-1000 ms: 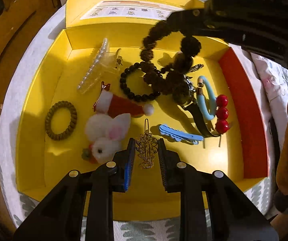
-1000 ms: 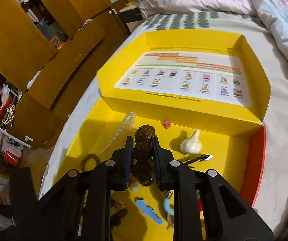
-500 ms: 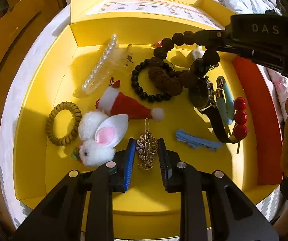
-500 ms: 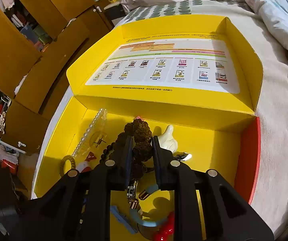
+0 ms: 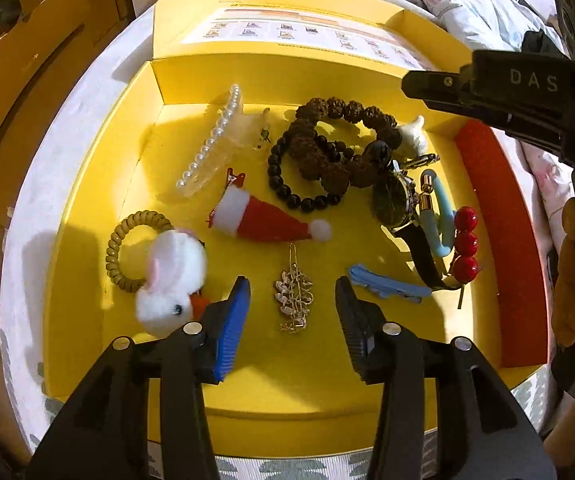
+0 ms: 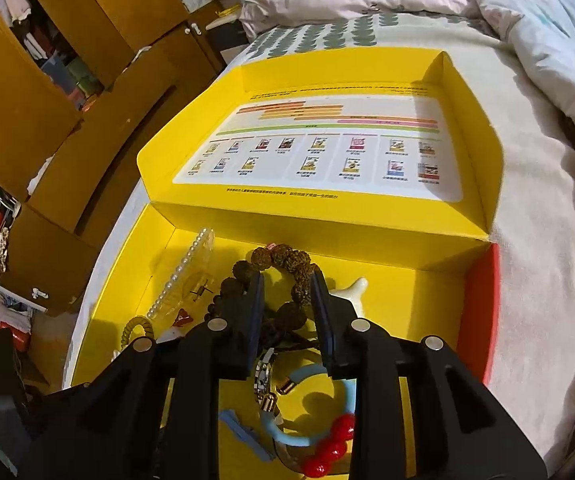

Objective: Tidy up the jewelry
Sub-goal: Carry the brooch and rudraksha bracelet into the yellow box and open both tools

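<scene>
A yellow box (image 5: 99,200) holds the jewelry. My left gripper (image 5: 292,292) is open, its jaws on either side of a gold filigree clip (image 5: 293,292) lying on the box floor. My right gripper (image 6: 287,292) is open above the brown bead bracelet (image 6: 283,260), which lies on the floor over a black bead bracelet (image 5: 287,192). The brown bracelet also shows in the left wrist view (image 5: 343,112). The right gripper's body (image 5: 527,92) is at the upper right there.
In the box lie a pearl hair claw (image 5: 215,144), a Santa hat clip (image 5: 263,220), a white bunny clip (image 5: 171,276), a coil hair tie (image 5: 127,248), a watch (image 5: 395,200), a light blue bangle (image 5: 439,220), red berries (image 5: 465,244) and a blue clip (image 5: 387,286). The open lid (image 6: 327,152) lies behind.
Both grippers have opened. The left one let go of the gold clip; the right one let the brown bead bracelet down onto the box floor. The bunny clip shifted left.
</scene>
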`<state>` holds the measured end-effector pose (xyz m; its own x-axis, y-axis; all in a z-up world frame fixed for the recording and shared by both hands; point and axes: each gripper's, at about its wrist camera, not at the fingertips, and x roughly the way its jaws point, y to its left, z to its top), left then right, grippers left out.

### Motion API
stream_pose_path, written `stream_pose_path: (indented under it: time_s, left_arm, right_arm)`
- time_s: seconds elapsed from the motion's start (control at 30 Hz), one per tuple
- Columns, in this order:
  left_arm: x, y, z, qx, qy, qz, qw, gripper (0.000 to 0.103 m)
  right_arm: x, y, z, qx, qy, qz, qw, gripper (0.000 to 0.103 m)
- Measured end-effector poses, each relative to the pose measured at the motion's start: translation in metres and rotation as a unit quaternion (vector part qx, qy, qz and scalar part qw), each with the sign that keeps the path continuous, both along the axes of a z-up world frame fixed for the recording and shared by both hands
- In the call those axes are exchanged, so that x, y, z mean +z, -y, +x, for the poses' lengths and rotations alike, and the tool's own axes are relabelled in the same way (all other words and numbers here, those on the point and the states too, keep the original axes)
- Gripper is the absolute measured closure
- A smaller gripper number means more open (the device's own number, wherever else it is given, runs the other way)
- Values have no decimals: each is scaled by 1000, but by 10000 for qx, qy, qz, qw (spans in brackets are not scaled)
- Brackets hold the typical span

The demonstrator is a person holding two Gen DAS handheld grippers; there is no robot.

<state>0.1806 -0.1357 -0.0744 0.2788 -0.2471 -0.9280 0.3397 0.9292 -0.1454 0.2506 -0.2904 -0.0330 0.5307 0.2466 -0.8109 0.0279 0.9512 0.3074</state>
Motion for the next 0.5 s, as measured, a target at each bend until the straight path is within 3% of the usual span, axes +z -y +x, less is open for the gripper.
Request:
stream_pose_path:
  time_s: [0.1, 0.2, 0.37, 0.43, 0.5]
  left_arm:
    - [7, -1, -2, -38, 34, -57, 10000, 58]
    - [15, -2, -6, -87, 103, -117, 9998, 50]
    - [24, -9, -11, -71, 229, -137, 9996, 49]
    - [29, -16, -15, -28, 328, -118, 9994, 41]
    - [35, -22, -19, 18, 476, -95, 9988, 39]
  right_arm:
    - [7, 2, -5, -54, 35, -47, 10000, 64]
    - [13, 2, -9, -115, 24, -159, 9998, 50]
    - [19, -2, -16, -163, -26, -293, 9994, 50]
    - [20, -5, -20, -234, -74, -410, 9989, 49]
    - [22, -9, -25, -294, -113, -596, 9977, 42]
